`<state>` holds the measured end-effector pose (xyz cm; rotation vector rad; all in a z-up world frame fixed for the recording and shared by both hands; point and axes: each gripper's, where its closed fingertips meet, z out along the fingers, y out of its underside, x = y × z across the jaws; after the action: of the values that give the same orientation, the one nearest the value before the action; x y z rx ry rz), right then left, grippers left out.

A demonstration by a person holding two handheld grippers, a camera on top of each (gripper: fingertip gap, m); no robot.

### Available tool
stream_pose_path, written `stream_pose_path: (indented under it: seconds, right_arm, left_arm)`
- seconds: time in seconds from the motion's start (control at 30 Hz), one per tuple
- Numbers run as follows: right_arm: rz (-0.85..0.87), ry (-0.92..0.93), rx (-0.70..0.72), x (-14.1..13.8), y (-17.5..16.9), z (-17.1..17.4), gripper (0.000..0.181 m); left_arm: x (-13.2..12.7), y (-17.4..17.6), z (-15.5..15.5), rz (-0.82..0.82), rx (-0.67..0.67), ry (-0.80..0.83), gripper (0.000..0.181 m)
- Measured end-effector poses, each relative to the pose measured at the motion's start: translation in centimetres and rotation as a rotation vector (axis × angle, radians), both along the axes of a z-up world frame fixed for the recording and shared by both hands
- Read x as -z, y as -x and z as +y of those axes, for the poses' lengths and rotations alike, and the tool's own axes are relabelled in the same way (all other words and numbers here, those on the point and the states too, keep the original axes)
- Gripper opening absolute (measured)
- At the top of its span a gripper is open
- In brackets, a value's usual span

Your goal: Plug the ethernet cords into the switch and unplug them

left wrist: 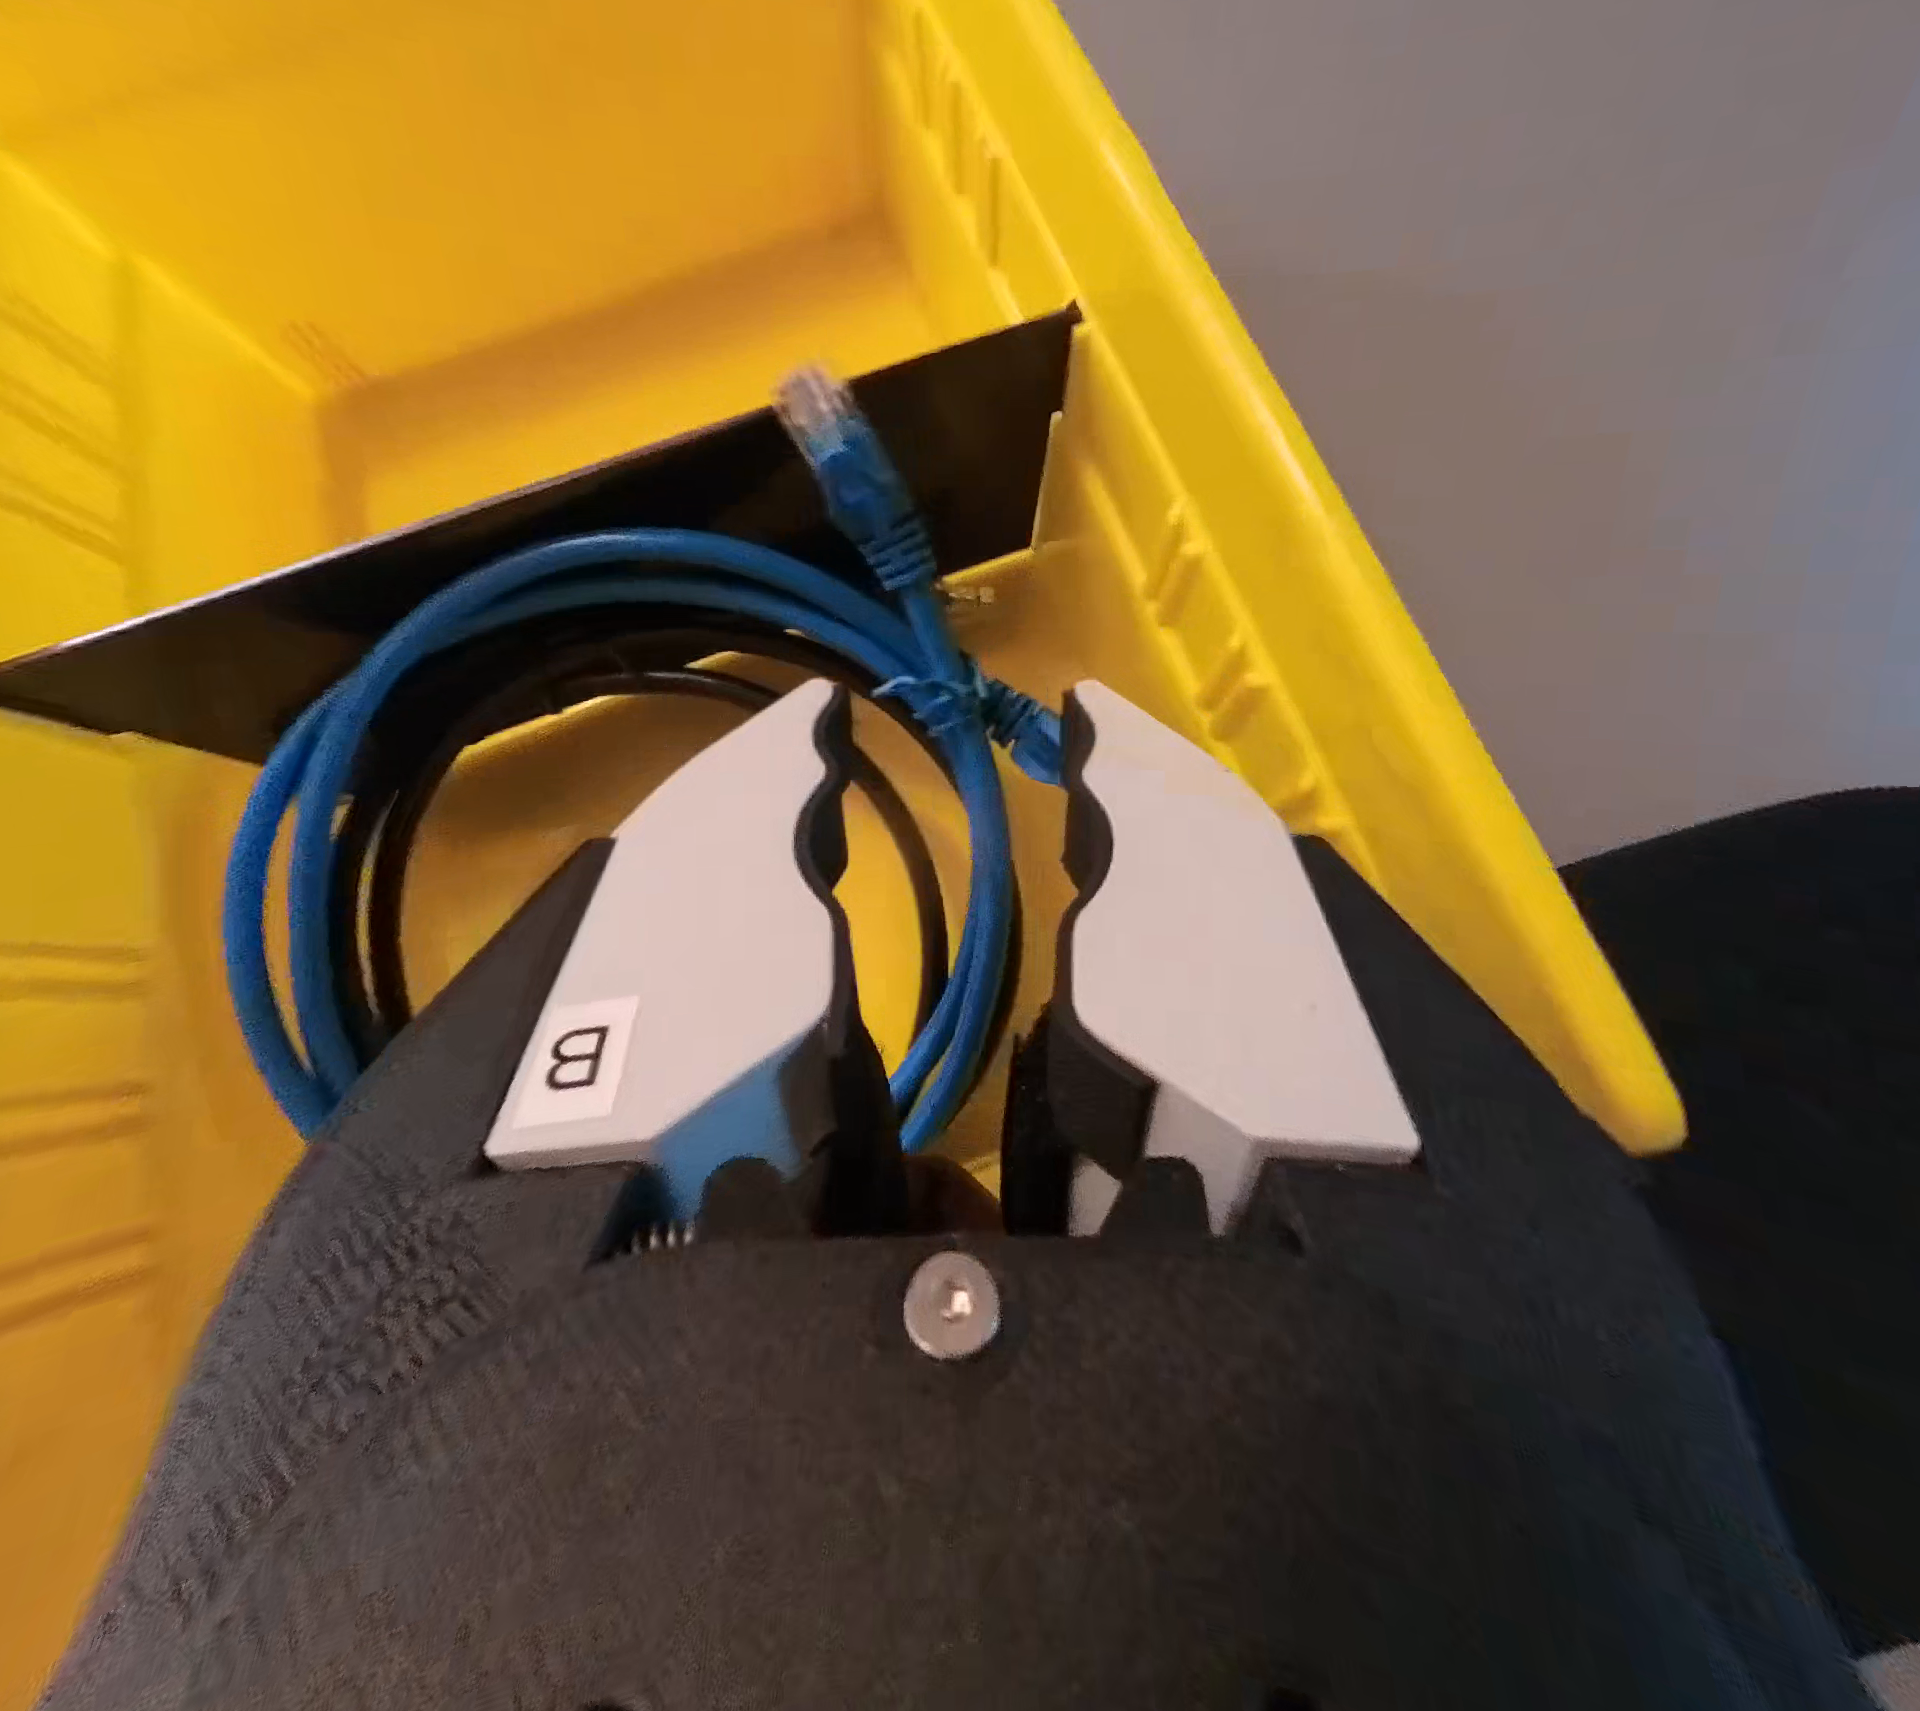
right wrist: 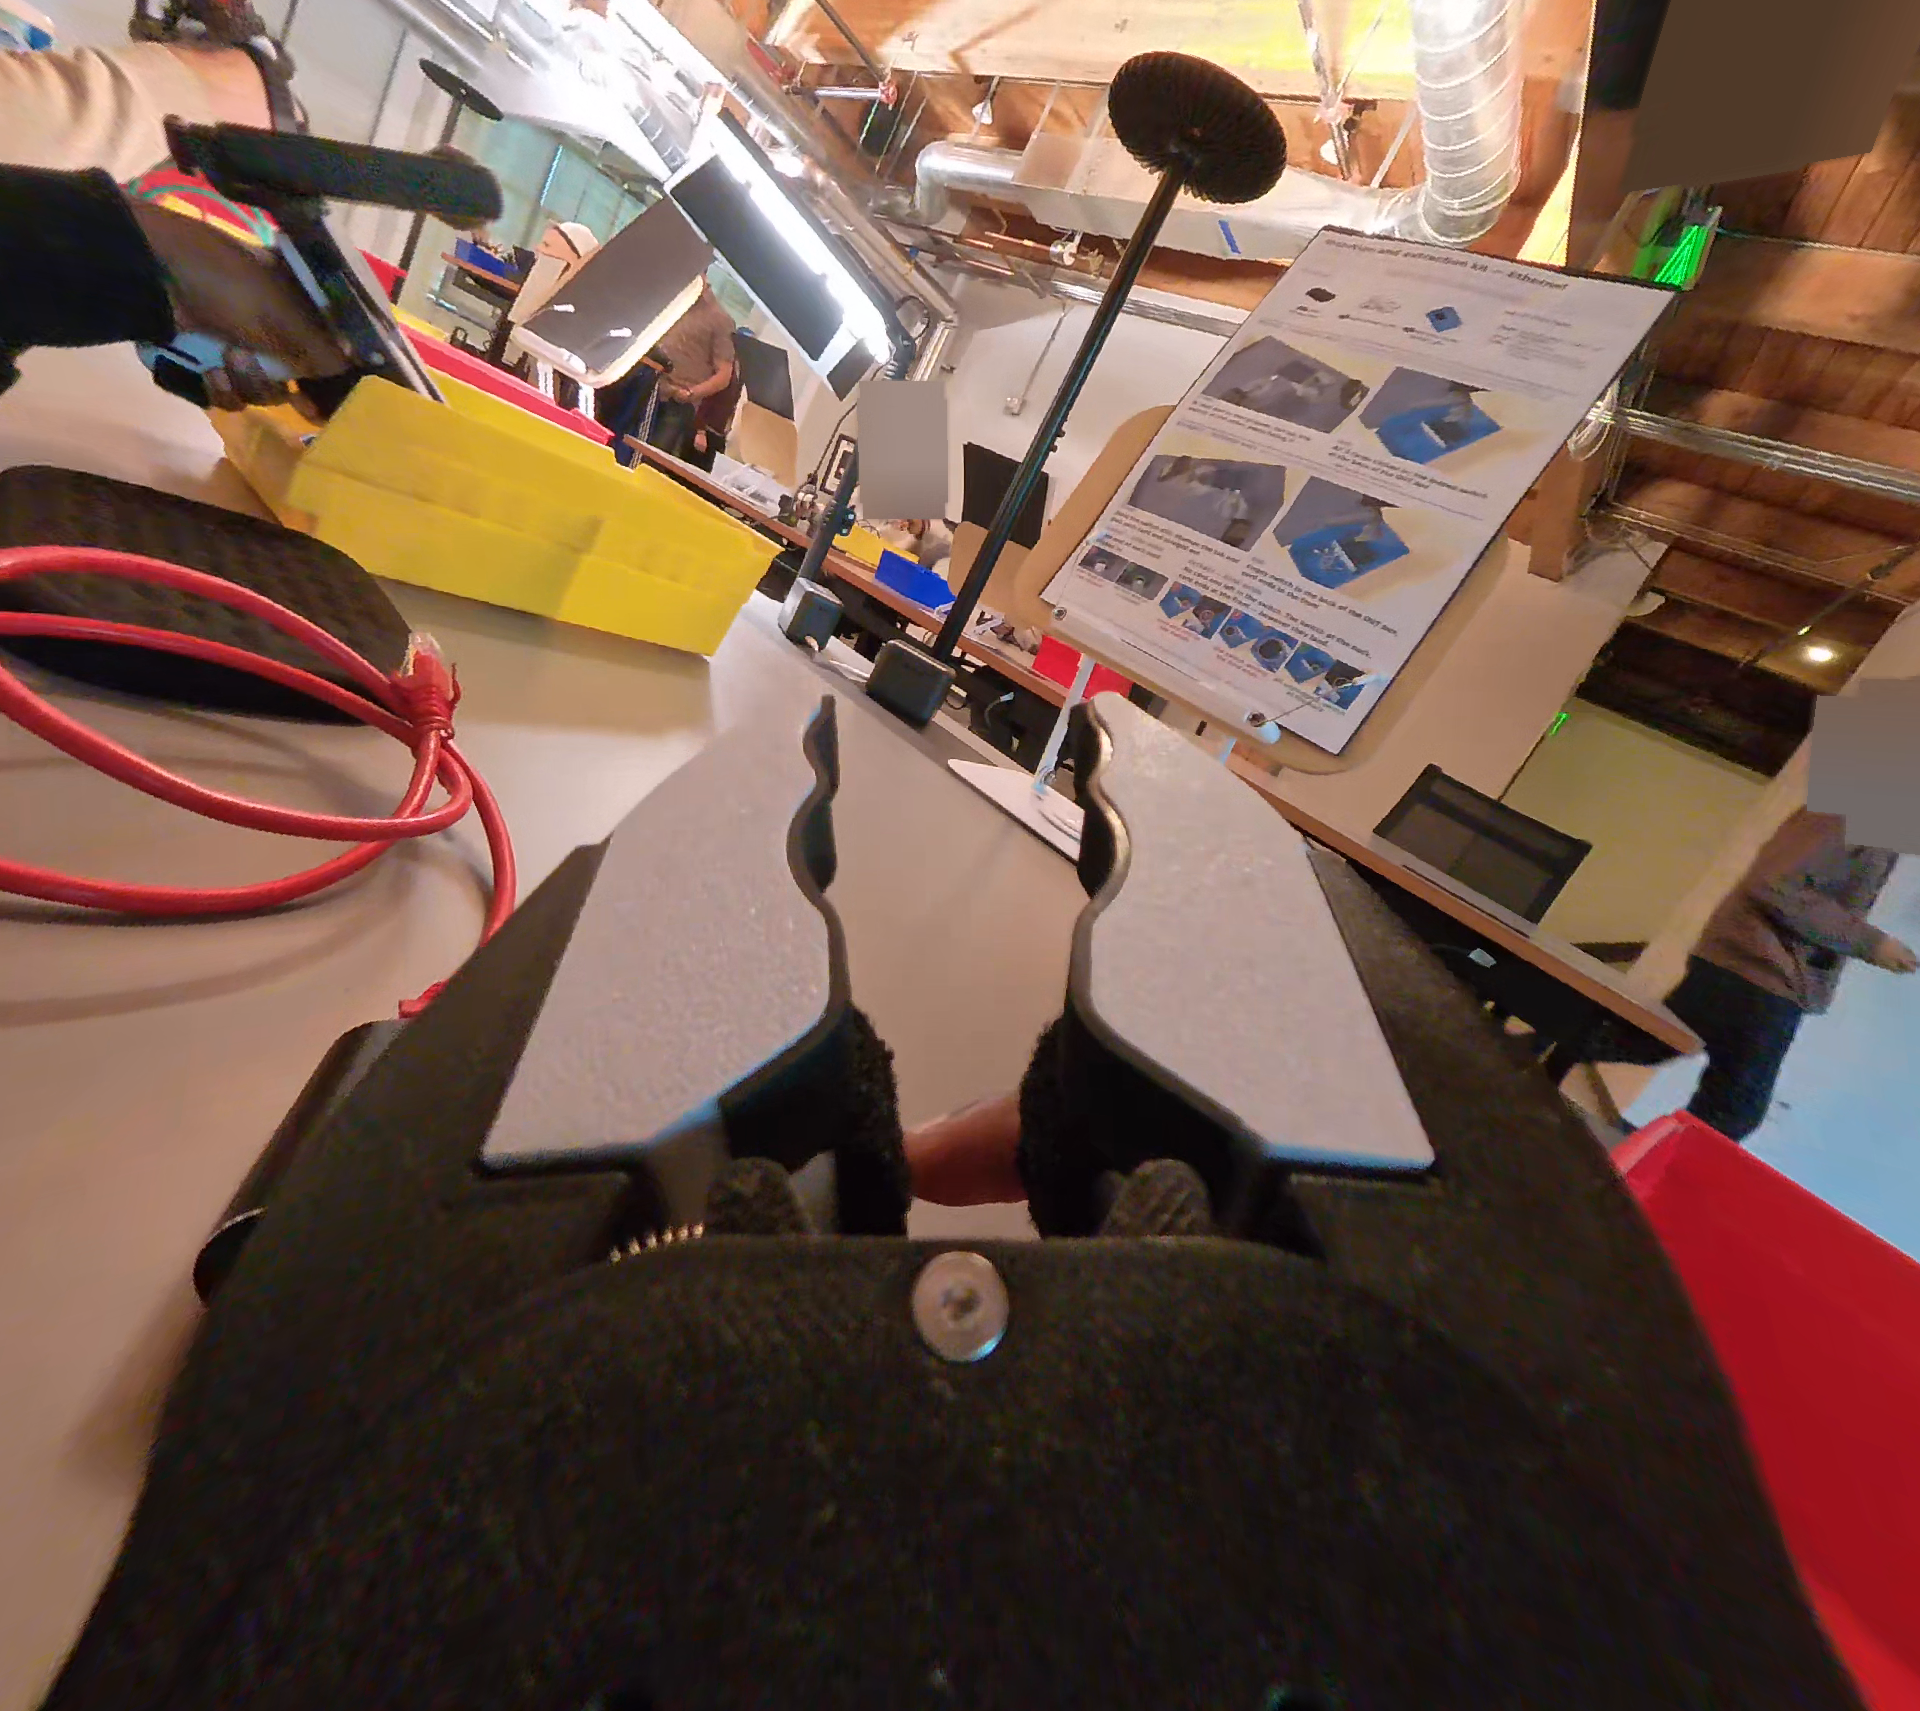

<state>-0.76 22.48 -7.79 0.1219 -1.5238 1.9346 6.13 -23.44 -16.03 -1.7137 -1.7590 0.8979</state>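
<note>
A coiled blue ethernet cord (left wrist: pixel 623 560), tied with a twist tie, lies in a yellow bin (left wrist: pixel 520 103) on top of a coiled black cord (left wrist: pixel 384 830). One clear plug (left wrist: pixel 816 409) sticks up against a black divider (left wrist: pixel 966 435). My left gripper (left wrist: pixel 956 716) is open, with the right side of the blue coil running between its jaws. My right gripper (right wrist: pixel 956 726) is open and empty, low over the grey table (right wrist: pixel 623 726). A coiled red ethernet cord (right wrist: pixel 260 820) lies to its left. No switch shows in either view.
The yellow bin (right wrist: pixel 540 539) stands at the back left, with the left gripper (right wrist: pixel 281 373) tipped into it. A black mat (right wrist: pixel 187 560) lies beside the red cord. A black pole stand (right wrist: pixel 1039 435) and an instruction sheet (right wrist: pixel 1351 498) stand ahead. A red bin (right wrist: pixel 1787 1349) is at the right. The left gripper's tips are roughly 50 centimetres from the right gripper's. The right gripper is farther from the clear plug (left wrist: pixel 816 409), some 50 centimetres, than the left, some 5 centimetres.
</note>
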Motion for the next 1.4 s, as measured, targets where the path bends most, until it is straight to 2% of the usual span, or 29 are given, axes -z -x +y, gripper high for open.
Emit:
stream_pose_path:
  seconds: [0.17, 0.27, 0.33, 0.47, 0.63, 0.87, 1.0, 1.13, 1.27, 1.4]
  right_arm:
    - [0.013, -0.01, 0.004, 0.1, -0.1, -0.1, 0.042]
    - [0.022, -0.018, 0.008, 0.2, -0.1, -0.2, 0.041]
    - [0.03, -0.028, 0.012, 0.3, -0.2, -0.3, 0.041]
    - [0.043, -0.036, 0.016, 0.4, -0.3, -0.4, 0.041]
    - [0.049, -0.041, 0.017, 0.5, -0.3, -0.4, 0.04]
    - [0.067, -0.059, 0.023, 0.7, -0.4, -0.6, 0.04]
    - [0.076, -0.069, 0.023, 0.8, -0.5, -0.7, 0.04]
    - [0.088, -0.084, 0.024, 0.9, -0.6, -0.9, 0.04]
    - [0.111, -0.109, 0.022, 1.1, -0.9, -1.2, 0.04]
    - [0.13, -0.147, -0.02, 1.0, -2.1, -2.4, 0.04]
  left_arm:
    - [1.8, 0.2, 0.1, -0.097, 0.009, 0.046, 0.034]
    - [1.1, 0.1, -0.1, -0.057, 0.01, 0.098, 0.008]
    - [0.3, -0.3, -0.2, -0.02, 0.005, 0.14, 0.008]
    - [-2.8, -1.3, -0.7, 0.104, -0.052, 0.254, 0.006]
    - [-7.9, -2.8, -0.7, 0.295, -0.101, 0.476, 0.004]
    - [-14.0, -4.6, 1.8, 0.572, -0.149, 0.728, 0.005]
    - [-17.1, -5.2, 4.9, 0.699, -0.113, 0.926, 0.004]
    - [-18.5, -4.5, 9.8, 0.766, 0.02, 1.108, 0.004]
    - [-17.6, -2.8, 15.9, 0.751, 0.238, 1.342, 0.004]
    - [-14.4, -1.1, 21.6, 0.692, 0.472, 1.523, 0.004]
